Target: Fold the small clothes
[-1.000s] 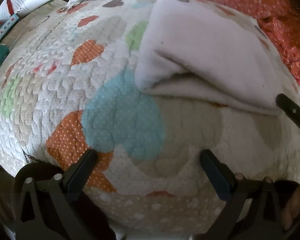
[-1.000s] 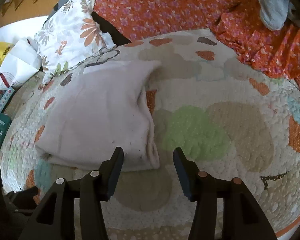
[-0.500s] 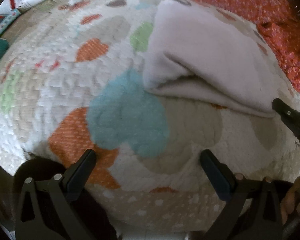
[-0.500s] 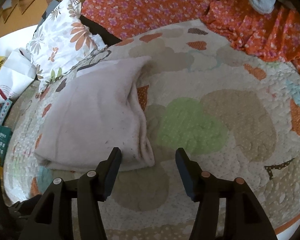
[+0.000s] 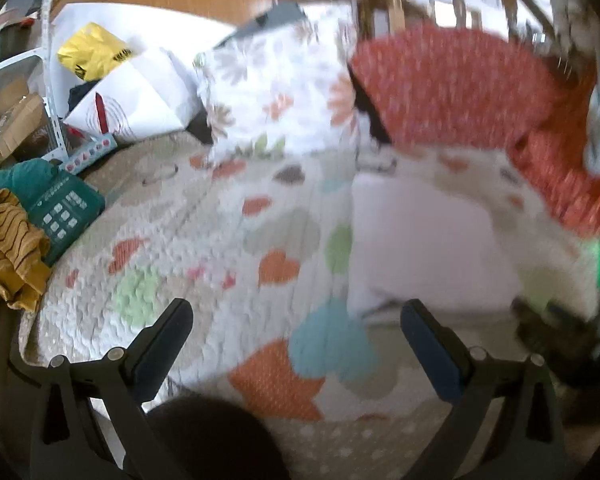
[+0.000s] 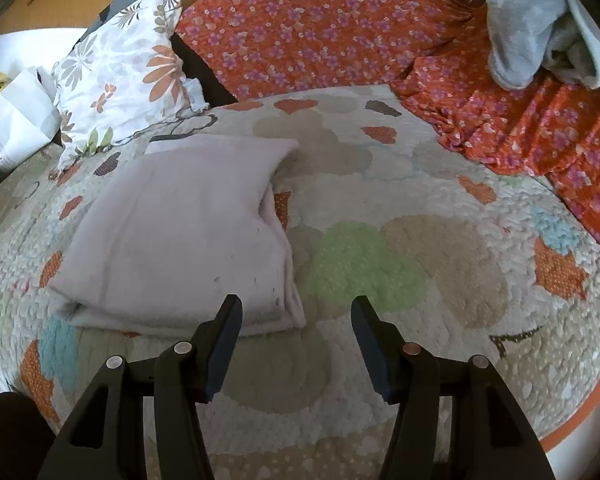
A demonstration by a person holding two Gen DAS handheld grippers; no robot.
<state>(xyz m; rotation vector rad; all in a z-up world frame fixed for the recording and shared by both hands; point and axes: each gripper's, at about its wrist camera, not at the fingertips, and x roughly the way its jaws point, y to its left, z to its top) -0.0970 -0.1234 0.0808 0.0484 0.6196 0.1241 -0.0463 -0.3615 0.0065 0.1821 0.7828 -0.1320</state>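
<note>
A pale pink cloth (image 6: 180,232) lies folded in a thick rectangle on the heart-patterned quilt (image 6: 420,264). My right gripper (image 6: 296,316) hovers open just in front of the cloth's near right corner, its fingers empty and apart from the fabric. In the blurred left wrist view the same pink cloth (image 5: 428,248) lies at centre right. My left gripper (image 5: 296,320) stands open above the quilt (image 5: 204,240), nothing between its fingers, to the left of the cloth's near corner.
A floral pillow (image 6: 120,72) and an orange flowered blanket (image 6: 320,28) lie behind the quilt. A light blue garment (image 6: 540,28) sits at the back right. A mustard striped garment (image 5: 12,244), a teal box (image 5: 60,212) and white bags (image 5: 132,96) crowd the left side.
The left gripper has risen and tipped up, so the pillow, bags and stair rail now show. The right gripper has shifted slightly and stays open by the cloth's corner. The cloth has not moved.
</note>
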